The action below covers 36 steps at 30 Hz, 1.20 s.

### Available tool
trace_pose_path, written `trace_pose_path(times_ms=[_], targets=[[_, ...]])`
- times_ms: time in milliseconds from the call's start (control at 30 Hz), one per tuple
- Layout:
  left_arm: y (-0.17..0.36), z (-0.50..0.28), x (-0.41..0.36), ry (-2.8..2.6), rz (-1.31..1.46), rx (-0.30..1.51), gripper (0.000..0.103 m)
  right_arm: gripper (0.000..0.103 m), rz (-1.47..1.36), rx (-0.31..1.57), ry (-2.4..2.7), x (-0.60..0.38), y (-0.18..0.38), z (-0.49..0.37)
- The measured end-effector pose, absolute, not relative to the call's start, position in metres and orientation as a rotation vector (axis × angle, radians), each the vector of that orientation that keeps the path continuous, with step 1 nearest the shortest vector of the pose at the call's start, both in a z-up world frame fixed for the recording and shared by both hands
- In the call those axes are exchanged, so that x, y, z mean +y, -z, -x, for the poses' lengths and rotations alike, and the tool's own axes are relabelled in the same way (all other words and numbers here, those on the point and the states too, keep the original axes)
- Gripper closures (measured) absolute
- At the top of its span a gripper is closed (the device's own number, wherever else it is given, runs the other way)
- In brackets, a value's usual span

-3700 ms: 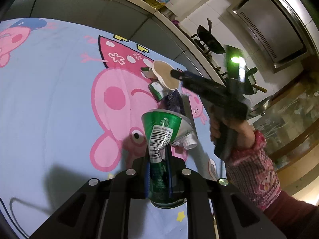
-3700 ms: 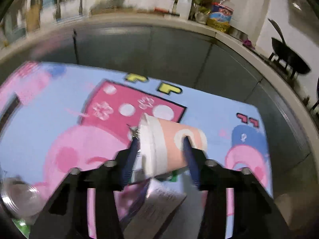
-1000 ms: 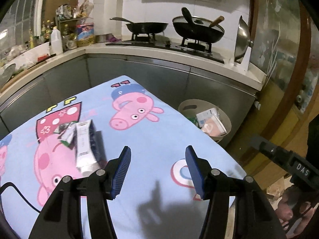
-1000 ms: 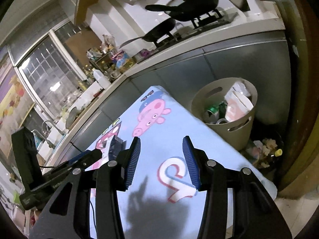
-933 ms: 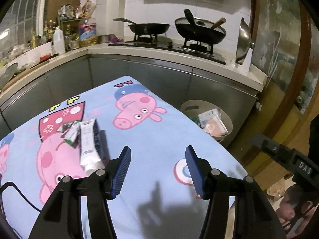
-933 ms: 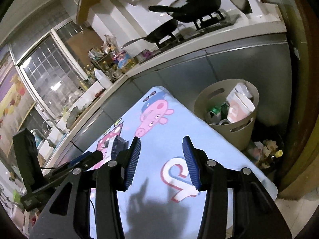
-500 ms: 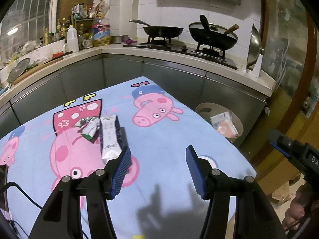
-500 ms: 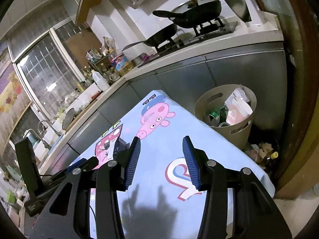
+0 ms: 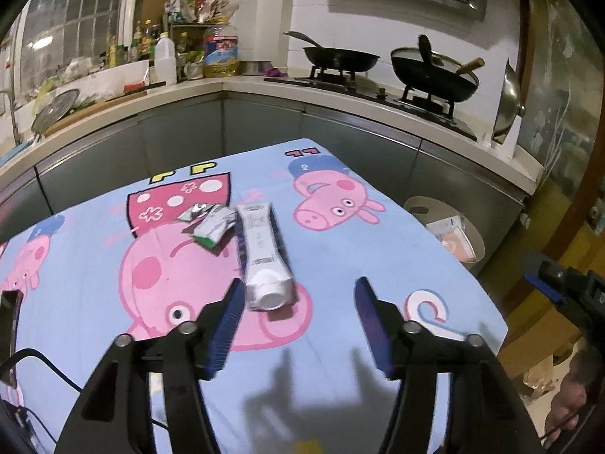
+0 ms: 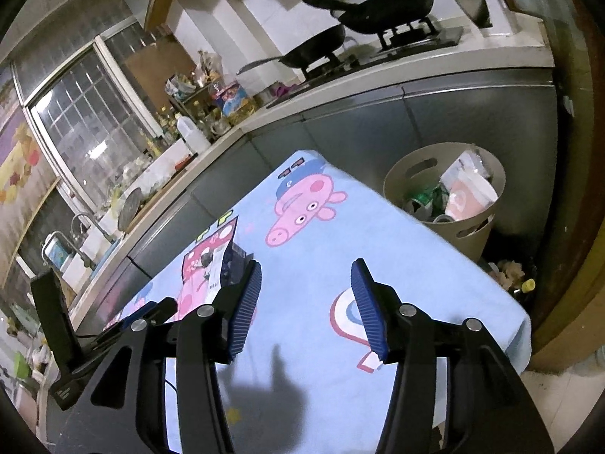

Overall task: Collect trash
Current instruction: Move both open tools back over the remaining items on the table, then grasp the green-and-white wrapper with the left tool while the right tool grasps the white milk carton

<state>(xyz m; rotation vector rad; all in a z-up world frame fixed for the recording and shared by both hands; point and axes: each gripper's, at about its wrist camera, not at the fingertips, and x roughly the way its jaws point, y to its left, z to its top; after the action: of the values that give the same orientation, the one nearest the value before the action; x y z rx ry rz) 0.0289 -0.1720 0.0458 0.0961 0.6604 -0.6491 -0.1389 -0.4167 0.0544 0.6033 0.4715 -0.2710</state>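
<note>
Both of my claws hang empty over the cartoon-pig tablecloth (image 9: pixel 94 265). On my left gripper (image 9: pixel 297 312) the jaws stand apart and have just been opening wider, with nothing between them; the white carton (image 9: pixel 262 257) lies flat on the cloth just ahead of the left pad, cap end toward me, and a crumpled silver wrapper (image 9: pixel 211 225) rests beside its far end. On my right gripper (image 10: pixel 304 304) the jaws are likewise apart and have just been widening, nothing between them. Off the table's far corner, on the floor against the grey cabinets, stands the beige trash bin (image 10: pixel 472 234), already holding a pink-and-white cup (image 10: pixel 469 198) and a green can (image 10: pixel 427 196)
</note>
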Motion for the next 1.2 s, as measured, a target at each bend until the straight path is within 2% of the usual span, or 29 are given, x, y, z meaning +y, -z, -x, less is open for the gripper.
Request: trace_pose_path(times_ms=[167, 333, 567, 733, 833, 867, 933, 1000, 1100, 1200], targets=[[-0.034, -0.058, -0.123, 0.611, -0.051, 0.664, 0.040, 0.053, -0.591, 0.530, 0.250, -0.412, -0.041, 0.122], [-0.027, -0.120, -0.081, 0.580, 0.071, 0.773, 0.040, 0.053, -0.590, 0.595, 0.202, -0.403, -0.024, 0.095], [-0.015, -0.193, -0.110, 0.604, 0.061, 0.824, 0.041, 0.053, -0.594, 0.667, 0.150, -0.391, -0.001, 0.067], [0.005, -0.237, -0.151, 0.638, 0.023, 0.863, 0.048, 0.053, -0.598, 0.695, 0.149, -0.397, 0.007, 0.052], [0.016, -0.255, -0.171, 0.656, -0.014, 0.876, 0.058, 0.052, -0.593, 0.699, 0.129, -0.399, 0.008, 0.040], [0.022, -0.261, -0.177, 0.672, -0.012, 0.893, 0.067, 0.052, -0.586, 0.699, 0.116, -0.398, 0.008, 0.033], [0.030, -0.268, -0.183, 0.715, -0.002, 0.929, 0.097, 0.048, -0.571, 0.696, 0.081, -0.393, 0.007, 0.017], [0.035, -0.268, -0.186, 0.736, -0.002, 0.938, 0.100, 0.038, -0.547, 0.694, 0.045, -0.385, 0.006, -0.001], [0.035, -0.255, -0.180, 0.750, 0.008, 0.925, 0.101, 0.031, -0.512, 0.700, -0.007, -0.367, 0.007, -0.027], [0.033, -0.241, -0.162, 0.747, 0.082, 0.927, 0.101, 0.030, -0.470, 0.727, -0.063, -0.343, 0.013, -0.051]])
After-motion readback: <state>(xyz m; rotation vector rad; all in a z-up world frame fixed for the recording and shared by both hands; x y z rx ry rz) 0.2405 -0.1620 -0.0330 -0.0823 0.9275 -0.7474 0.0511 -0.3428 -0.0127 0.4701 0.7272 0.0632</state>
